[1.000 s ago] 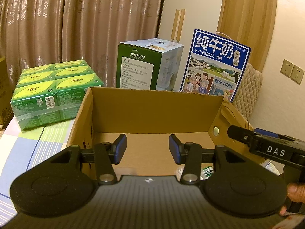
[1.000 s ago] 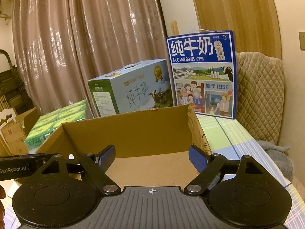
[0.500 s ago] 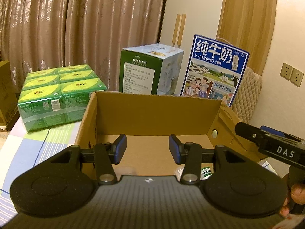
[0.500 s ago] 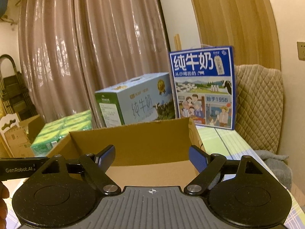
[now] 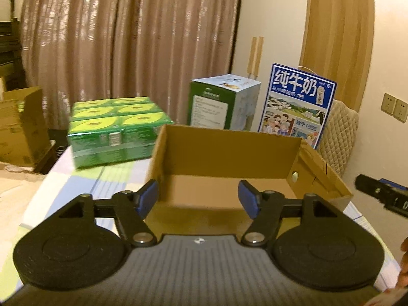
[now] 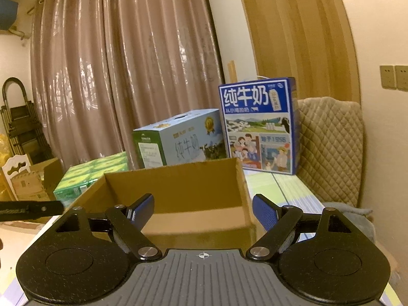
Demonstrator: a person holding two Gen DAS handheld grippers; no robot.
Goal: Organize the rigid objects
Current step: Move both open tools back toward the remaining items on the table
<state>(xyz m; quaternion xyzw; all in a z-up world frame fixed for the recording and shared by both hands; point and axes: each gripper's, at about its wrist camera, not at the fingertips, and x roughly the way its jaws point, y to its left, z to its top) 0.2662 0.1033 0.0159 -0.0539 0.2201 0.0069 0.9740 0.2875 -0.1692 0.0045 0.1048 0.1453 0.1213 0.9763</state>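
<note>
An open brown cardboard box (image 5: 229, 153) stands on the striped tablecloth; it also shows in the right wrist view (image 6: 178, 186). What lies on its floor is hidden from both cameras. My left gripper (image 5: 199, 199) is open and empty, held in front of and above the box's near edge. My right gripper (image 6: 204, 211) is open and empty, also held before the box. The right gripper's body (image 5: 382, 193) shows at the right edge of the left wrist view. The left gripper's body (image 6: 30, 209) shows at the left edge of the right wrist view.
Behind the box stand a green shrink-wrapped pack of tissue boxes (image 5: 114, 130), a green-and-white milk carton case (image 5: 221, 102) and a blue milk case (image 5: 298, 104). A quilted chair back (image 6: 331, 148) is at the right. Another cardboard box (image 5: 20, 127) sits on the floor at the left.
Both grippers have risen and drawn back from the box, so its floor has dropped out of sight. The left gripper's jaws have opened wider.
</note>
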